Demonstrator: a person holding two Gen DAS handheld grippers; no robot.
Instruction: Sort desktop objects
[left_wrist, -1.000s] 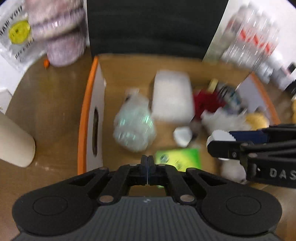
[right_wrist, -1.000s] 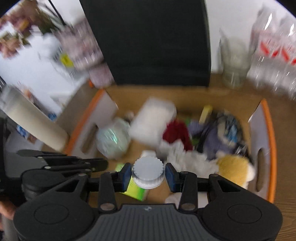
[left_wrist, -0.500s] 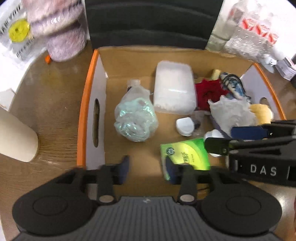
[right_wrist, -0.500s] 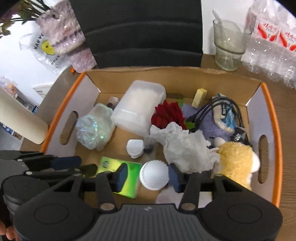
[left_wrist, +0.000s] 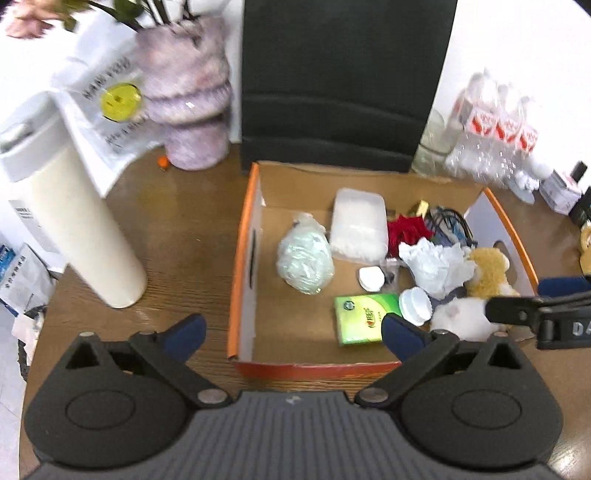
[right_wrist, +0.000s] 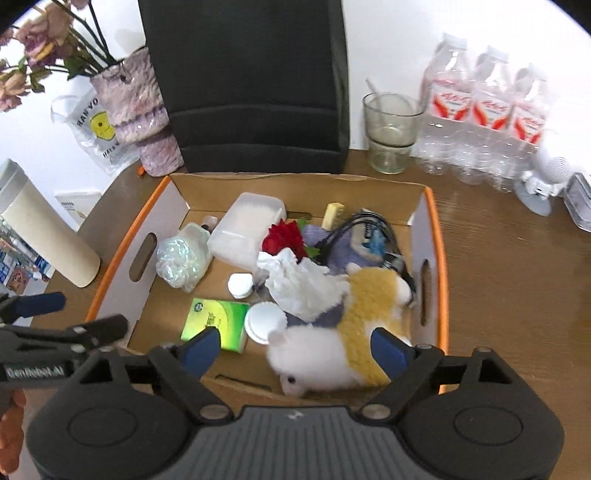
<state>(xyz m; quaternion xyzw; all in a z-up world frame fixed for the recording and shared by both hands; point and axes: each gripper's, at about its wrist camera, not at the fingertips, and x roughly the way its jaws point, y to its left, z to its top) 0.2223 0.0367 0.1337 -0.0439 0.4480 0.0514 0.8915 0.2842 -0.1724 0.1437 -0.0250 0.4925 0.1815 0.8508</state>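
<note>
Brown wooden desk (right_wrist: 517, 280) behind, the round white ribbed cap (right_wrist: 265, 322), gripped a second ago, now lies in the orange-rimmed cardboard box (right_wrist: 430, 221), lower centre, both the right gripper (right_wrist: 295, 347) and left gripper (left_wrist: 291, 332) opening empty, so that item looks sorted.

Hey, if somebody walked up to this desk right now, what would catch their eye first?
Probably the orange-edged cardboard box in the middle of the desk, heaped with odds and ends: a yellow-and-white plush toy at its near right, a red flower in the middle, a green packet near the front. Behind it stand a black chair and, to the right, a pack of water bottles.
</note>
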